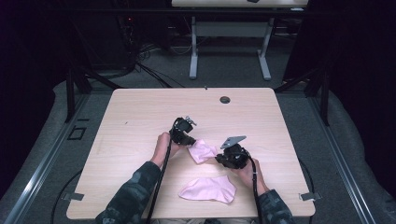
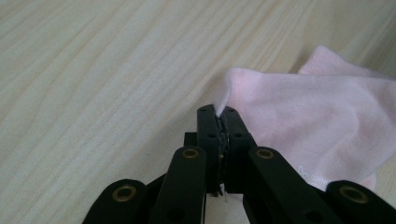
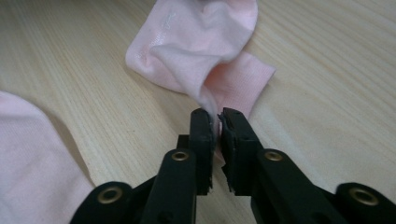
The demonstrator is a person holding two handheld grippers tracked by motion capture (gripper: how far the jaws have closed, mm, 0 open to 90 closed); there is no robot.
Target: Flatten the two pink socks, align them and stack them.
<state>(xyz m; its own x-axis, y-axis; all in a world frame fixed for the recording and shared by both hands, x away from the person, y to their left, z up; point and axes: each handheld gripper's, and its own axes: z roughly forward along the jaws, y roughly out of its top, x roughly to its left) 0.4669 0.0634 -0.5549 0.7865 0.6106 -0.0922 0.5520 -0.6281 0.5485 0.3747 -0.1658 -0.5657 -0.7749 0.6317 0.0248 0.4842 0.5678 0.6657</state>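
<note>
Pink knit fabric, thin and limp: the sock (image 1: 201,150) in hand lies near the middle of the table (image 1: 140,116), between the two grippers, partly lifted and creased. A second pink sock (image 1: 209,190) lies flat, apart from it, toward the person's edge.

Handling judgement: the sock is very light, soft and shapeless; it will sag and fold wherever unsupported, and is not fragile. Best taken at an edge or cuff, with two holds set apart to keep it spread.

Left gripper (image 2: 223,115): fingers together, clamped on a thin edge of the sock, which rises just above the tips; the rest drapes off to the side in the left gripper view.

Right gripper (image 3: 218,117): fingers nearly together, a narrow gap visible between them, pinching a drawn-up fold of the same sock. The grip looks shallow; slippage under tension is possible.
</note>
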